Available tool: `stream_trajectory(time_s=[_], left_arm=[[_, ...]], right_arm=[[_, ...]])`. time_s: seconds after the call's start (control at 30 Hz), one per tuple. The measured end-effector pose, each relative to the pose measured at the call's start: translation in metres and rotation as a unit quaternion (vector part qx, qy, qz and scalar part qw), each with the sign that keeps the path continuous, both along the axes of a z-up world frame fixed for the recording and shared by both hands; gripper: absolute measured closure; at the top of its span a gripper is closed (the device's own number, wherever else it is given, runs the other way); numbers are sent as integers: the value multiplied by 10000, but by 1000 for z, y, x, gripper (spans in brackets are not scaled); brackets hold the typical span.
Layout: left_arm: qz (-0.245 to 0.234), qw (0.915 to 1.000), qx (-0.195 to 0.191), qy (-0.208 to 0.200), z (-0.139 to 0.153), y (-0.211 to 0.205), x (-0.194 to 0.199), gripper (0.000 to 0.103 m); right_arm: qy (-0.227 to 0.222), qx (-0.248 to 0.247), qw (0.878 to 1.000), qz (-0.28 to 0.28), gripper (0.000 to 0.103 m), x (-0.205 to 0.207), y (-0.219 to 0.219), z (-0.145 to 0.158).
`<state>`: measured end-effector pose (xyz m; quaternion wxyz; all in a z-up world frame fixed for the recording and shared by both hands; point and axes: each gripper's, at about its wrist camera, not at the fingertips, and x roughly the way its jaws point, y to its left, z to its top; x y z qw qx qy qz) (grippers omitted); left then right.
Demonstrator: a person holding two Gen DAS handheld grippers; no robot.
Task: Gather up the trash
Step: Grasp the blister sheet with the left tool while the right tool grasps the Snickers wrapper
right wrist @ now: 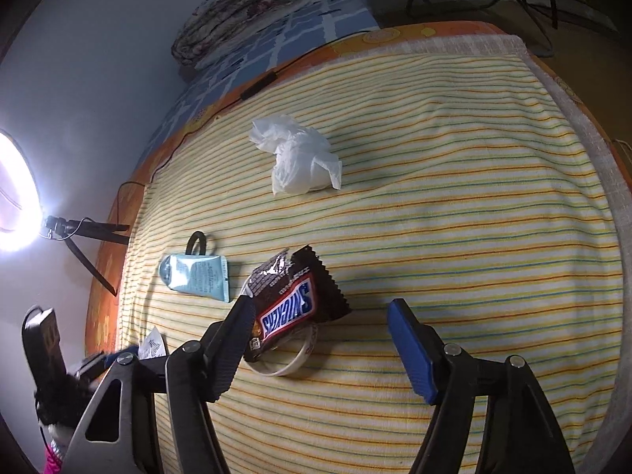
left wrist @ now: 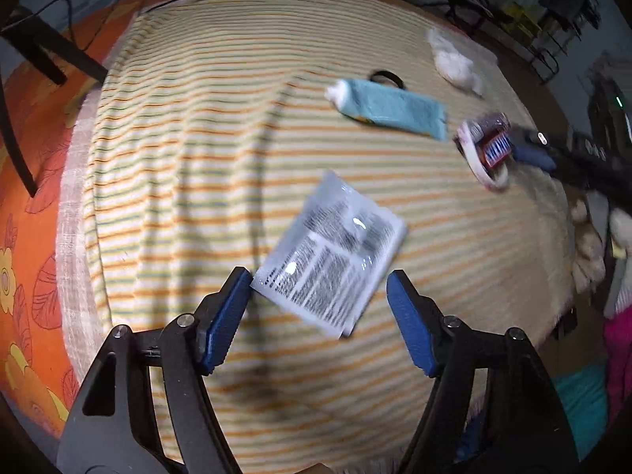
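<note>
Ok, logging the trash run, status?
Left gripper open around white sachet. Right gripper open at Snickers wrapper, which lies on a white ring. Nothing blocking.

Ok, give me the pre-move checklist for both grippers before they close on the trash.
1. Left gripper open: ok.
2. White printed sachet between the left fingers: ok, though it sits skewed, its corner at the left pad.
3. Right gripper open: ok.
4. Snickers wrapper centred in the right gripper: not ok, it hugs the left finger.
5. White ring clear of the wrapper: not ok, it lies underneath and could come up too.
6. Sachet lying flat on the striped blanket: cannot tell, the picture is blurred.
</note>
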<state>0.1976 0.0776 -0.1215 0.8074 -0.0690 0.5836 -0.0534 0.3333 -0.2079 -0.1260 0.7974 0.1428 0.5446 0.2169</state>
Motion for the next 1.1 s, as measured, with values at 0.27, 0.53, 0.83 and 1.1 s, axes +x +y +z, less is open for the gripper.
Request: stream_trajectory(time_s=[0.27, 0.53, 0.83, 1.1], left_arm=[[20, 9975, 688, -159, 1, -20, 13, 29], [-212, 9941, 1047, -206, -14, -50, 36, 29], [-222, 9933, 1100, -289, -12, -58, 32, 39], [-122, 9949, 941, -333, -3, -44, 20, 47]], right_arm=[[51, 29, 10000, -76, 31, 6, 6, -5], [77, 33, 9998, -207, 54, 16, 12, -6], [-234, 8, 9997, -16, 85, 8, 13, 10], [-1272, -1200, 9824, 653, 88, -14, 42, 52]])
